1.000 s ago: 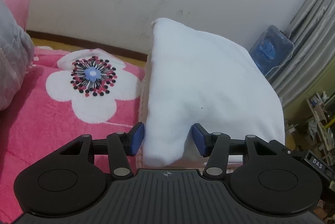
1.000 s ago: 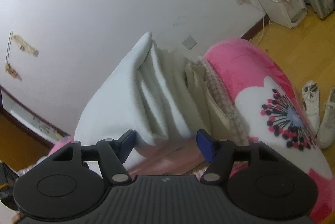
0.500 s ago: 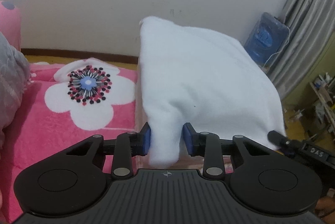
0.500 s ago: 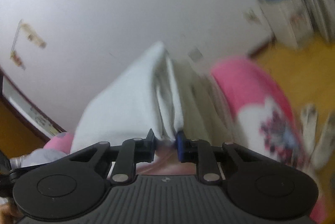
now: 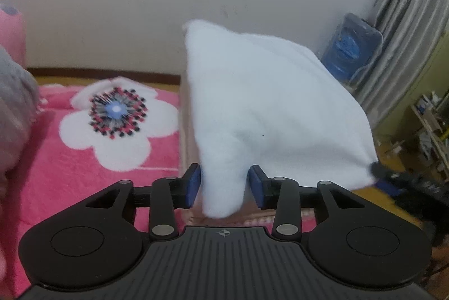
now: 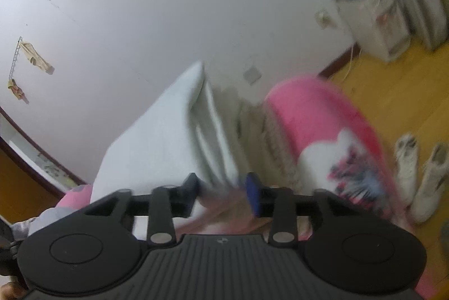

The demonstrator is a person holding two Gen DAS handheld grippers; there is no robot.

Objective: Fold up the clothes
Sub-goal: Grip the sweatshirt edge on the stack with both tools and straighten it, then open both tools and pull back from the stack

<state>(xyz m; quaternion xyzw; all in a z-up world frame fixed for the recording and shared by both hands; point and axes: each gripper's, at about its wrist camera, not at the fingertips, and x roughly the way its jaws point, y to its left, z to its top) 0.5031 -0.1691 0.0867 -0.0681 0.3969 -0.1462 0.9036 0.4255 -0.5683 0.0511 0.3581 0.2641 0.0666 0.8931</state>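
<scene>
A white cloth (image 5: 269,103) fills the centre of both frames, lifted above a pink bed (image 5: 84,159). The left tool (image 5: 224,186) is opening, a cloth corner hanging between its pads, seemingly loose; the right tool (image 6: 221,194) is also opening around blurred folds lower centre. Likely mid-release of a fold; next, both tools need fresh grips on an edge.

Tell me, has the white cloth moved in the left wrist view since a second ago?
Yes. The white cloth has drifted left against the blue water jug by the curtain: its right edge overlapped the jug before, and now sits clear of it.
</scene>
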